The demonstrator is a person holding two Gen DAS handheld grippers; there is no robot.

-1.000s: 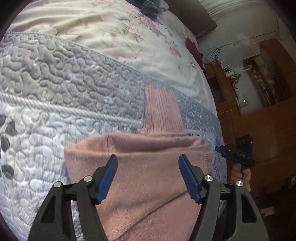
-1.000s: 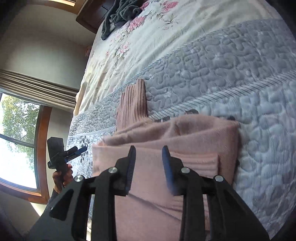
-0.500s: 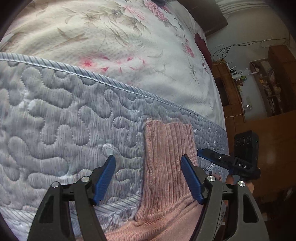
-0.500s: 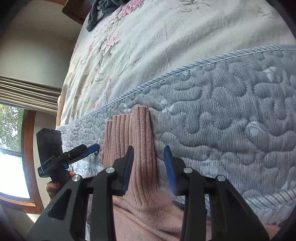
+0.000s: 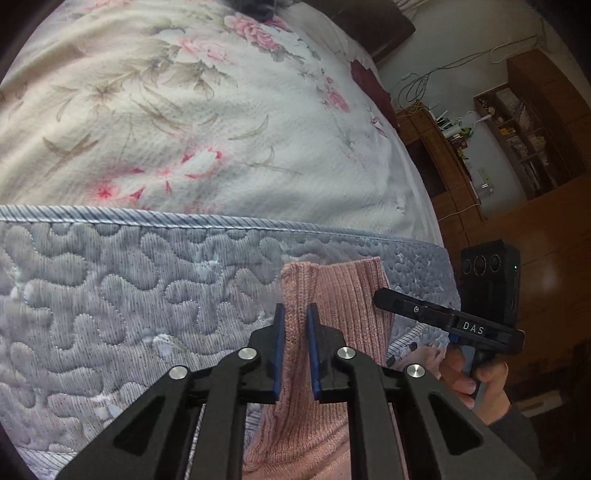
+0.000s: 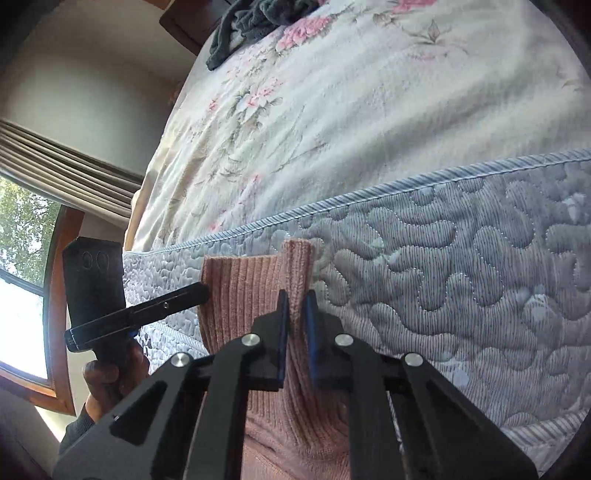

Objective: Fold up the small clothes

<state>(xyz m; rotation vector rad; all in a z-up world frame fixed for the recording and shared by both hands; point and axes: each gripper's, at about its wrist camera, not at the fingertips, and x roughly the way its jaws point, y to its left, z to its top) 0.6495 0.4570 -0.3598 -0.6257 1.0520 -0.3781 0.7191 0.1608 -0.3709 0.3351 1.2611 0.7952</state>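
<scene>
We list one pink sweater (image 5: pixel 343 295), knit, with a ribbed cuff or collar end standing out from its plainer-knit body. It lies on a quilt (image 5: pixel 110 295), grey-blue, stitched in meandering loops and closed along its far edge by a twisted cord piping. The ribbed end reaches almost to that piping; the body trails back beneath both tools toward the near edge.

Left gripper (image 5: pixel 295 325): black frame, blue pads, two fingers drawn in tight on one side fold of the ribbed end, which bunches into a narrow ridge between them.

Right gripper (image 6: pixel 295 310): same make, likewise pinched on the opposite side fold of the ribbing, the knit rising in a small peak past the pads.

Each tool shows in the other's view, held in a hand (image 5: pixel 469 380) with a dark sleeve.

Beyond the piping, one floral bedspread (image 5: pixel 184 110), cream with pink blooms and a crinkled weave, covers the rest of the bed and lies bare for a wide stretch. One dark garment (image 6: pixel 258 22) sits crumpled at its far end. The quilt is bare to either side of the sweater.

Off the bed: wooden shelving (image 5: pixel 517 129), and one window (image 6: pixel 18 258) under pleated curtains.
</scene>
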